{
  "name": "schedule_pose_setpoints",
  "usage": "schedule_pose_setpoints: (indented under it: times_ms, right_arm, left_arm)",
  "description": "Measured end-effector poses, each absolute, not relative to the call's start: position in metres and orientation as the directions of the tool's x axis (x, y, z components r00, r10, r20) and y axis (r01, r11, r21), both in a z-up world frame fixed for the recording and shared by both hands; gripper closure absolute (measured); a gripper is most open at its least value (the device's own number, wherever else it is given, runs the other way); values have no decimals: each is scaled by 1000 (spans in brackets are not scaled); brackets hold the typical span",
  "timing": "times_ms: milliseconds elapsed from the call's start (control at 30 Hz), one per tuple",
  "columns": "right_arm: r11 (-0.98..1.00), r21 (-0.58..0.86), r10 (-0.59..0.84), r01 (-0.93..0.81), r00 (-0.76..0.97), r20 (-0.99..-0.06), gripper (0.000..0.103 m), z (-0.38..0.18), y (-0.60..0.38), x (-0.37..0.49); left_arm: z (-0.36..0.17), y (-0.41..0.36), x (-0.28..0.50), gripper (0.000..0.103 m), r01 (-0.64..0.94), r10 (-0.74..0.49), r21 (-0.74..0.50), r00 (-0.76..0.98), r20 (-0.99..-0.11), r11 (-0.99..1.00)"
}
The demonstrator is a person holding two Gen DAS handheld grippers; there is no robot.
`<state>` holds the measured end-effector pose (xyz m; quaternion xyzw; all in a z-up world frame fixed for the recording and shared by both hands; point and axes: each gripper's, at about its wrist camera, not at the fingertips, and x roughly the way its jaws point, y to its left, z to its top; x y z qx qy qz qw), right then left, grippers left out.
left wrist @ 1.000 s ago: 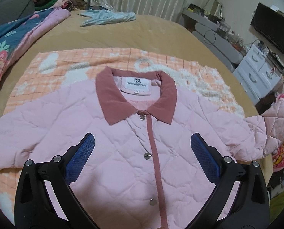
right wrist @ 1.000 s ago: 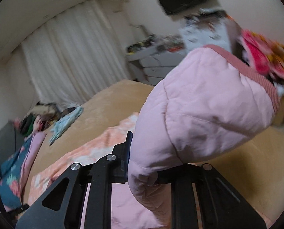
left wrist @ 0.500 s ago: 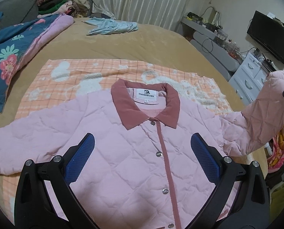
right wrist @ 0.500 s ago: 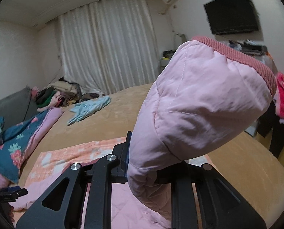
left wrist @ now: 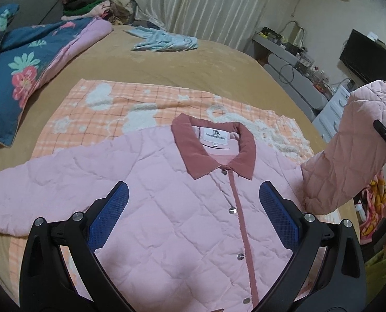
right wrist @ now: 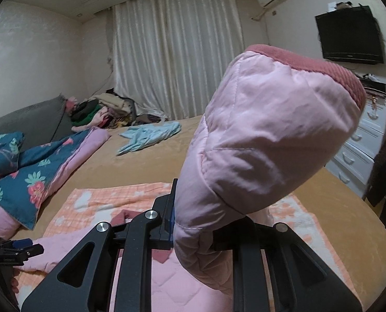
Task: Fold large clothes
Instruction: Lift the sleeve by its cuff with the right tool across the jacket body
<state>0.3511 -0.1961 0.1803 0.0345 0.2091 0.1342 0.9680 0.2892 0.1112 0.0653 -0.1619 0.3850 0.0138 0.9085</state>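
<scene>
We hold our left gripper (left wrist: 193,218) tilted down over the front of the pink quilted jacket (left wrist: 167,208), its blue-padded fingers (left wrist: 110,215) spread wide on either side of the buttoned placket and gripping nothing. The jacket lies face up and buttoned on an orange checked blanket (left wrist: 110,104) spread across the tan bed (left wrist: 167,62), its dusty-rose collar (left wrist: 213,150) pointing toward the curtains (left wrist: 193,2) and its one sleeve stretched flat toward the left edge of that view. Our right gripper (right wrist: 193,231) points only slightly downward and pinches the other sleeve (right wrist: 265,140) tight between its pressed-together jaws, so the cuff end with its rose trim stands up in front of the lens, lifted clear of the bed. From the left wrist view that raised sleeve (left wrist: 348,150) hangs at the right side, bent up from the shoulder. A pale blue garment (left wrist: 164,41) lies farther up the bed, and a floral quilt (left wrist: 19,62) sits at the left.
</scene>
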Motion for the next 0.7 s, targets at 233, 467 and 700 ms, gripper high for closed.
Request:
schedule_pose_setpoints:
  times_ms: [233,467,700]
  right_arm:
    - [947,99,318,-304,856,-409,86,177,-165,346]
    - [933,64,346,-354,836,-425,86,165,-132,342]
    - [915,52,380,-401,809,-448,86,142,-106,339]
  left_arm:
    - [64,132,283,9,-177,-98,-312,710,-697,934]
    - [58,153,279,9,-211,-105,-357,715,-691,910]
    - [39,167,278,9,-245,-141,-423,704,-696,872]
